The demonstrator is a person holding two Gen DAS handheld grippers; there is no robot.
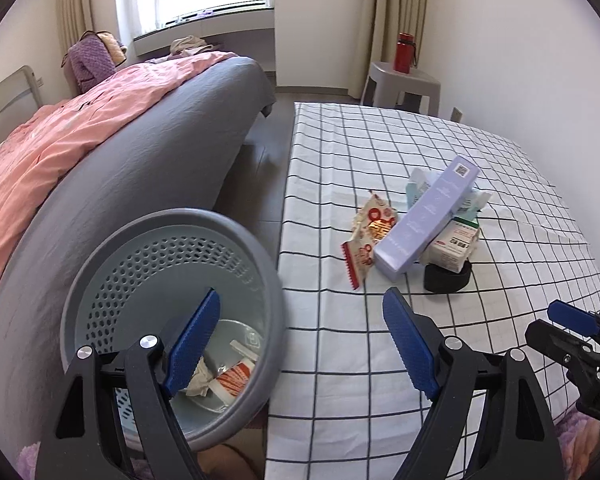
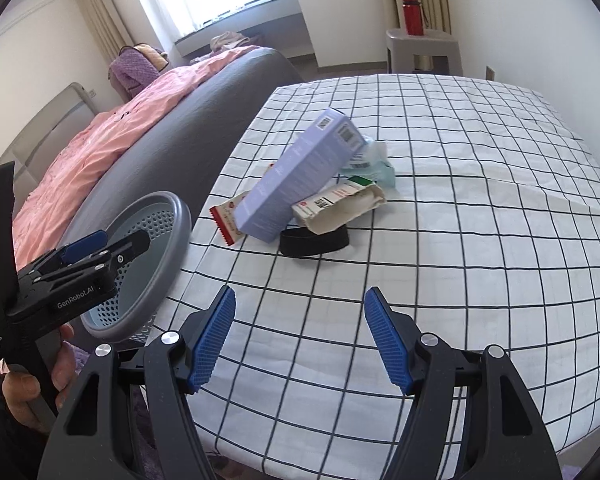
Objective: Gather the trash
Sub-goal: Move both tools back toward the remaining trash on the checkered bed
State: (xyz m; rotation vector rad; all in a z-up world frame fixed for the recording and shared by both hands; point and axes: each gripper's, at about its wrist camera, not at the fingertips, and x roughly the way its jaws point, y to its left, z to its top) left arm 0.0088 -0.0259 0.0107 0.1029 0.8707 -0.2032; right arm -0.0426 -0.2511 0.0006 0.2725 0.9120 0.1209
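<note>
A pile of trash lies mid-table on the checked cloth: a long lilac box (image 1: 424, 220) (image 2: 296, 176), a red-and-white snack wrapper (image 1: 370, 236) (image 2: 228, 220), a white carton with red and green print (image 1: 456, 246) (image 2: 336, 204), crumpled pale-green packaging (image 1: 470, 200) (image 2: 374, 164) and a black roll (image 1: 446, 276) (image 2: 314, 242). A grey perforated bin (image 1: 236, 240) (image 2: 172, 248) stands left of the table with wrappers inside. My left gripper (image 1: 302, 344) (image 2: 100, 246) is open and empty over the bin's rim. My right gripper (image 2: 300, 336) (image 1: 568, 322) is open and empty above the table's near part.
A bed with a grey side (image 1: 148, 168) and pink duvet (image 1: 60, 136) runs along the left, close behind the bin. A grey stool (image 1: 404, 84) with a red bottle (image 1: 404, 52) stands in the far corner. The checked table (image 2: 460, 240) reaches the right wall.
</note>
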